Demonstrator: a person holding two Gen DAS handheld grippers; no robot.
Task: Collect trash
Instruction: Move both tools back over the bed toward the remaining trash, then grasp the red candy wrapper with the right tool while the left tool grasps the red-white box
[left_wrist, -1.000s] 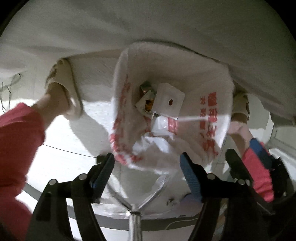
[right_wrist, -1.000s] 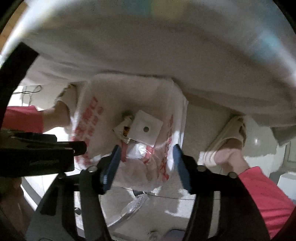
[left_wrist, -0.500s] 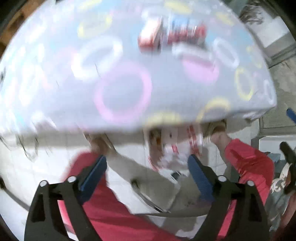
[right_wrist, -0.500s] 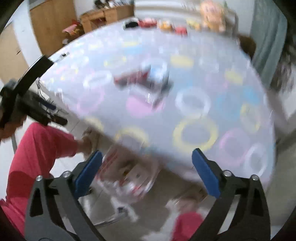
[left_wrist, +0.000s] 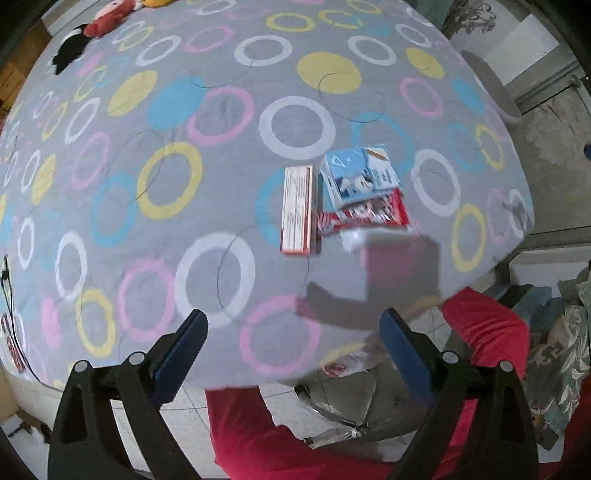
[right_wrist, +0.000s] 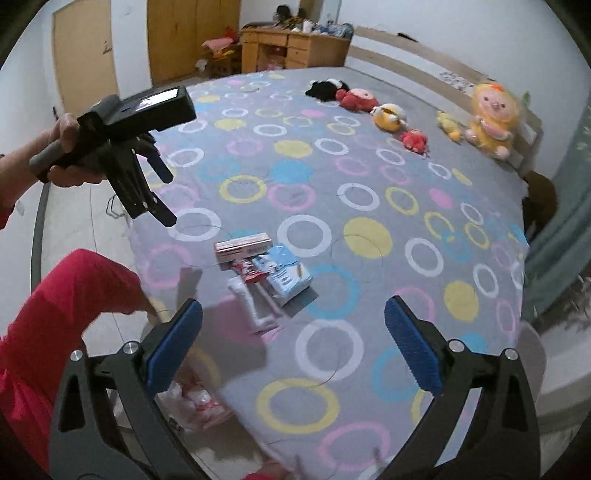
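- Both grippers look to be between pickups: the left gripper and right gripper have just been opening, jaws spread wide, nothing between them.
- The rest of the trash lies near the edge of the grey ring-patterned bedspread: a long red-and-white carton beside a blue-and-white packet overlapping a red wrapper.
- The white plastic bag with red print sits on the floor below.
- Next, one gripper must descend over the carton.
- The left points straight down; the right tilts forward.

Ahead of the right tongs the bed lies bare all round one cluster: a long carton touching blue and red packets. Plush toys line the far edge, well apart.
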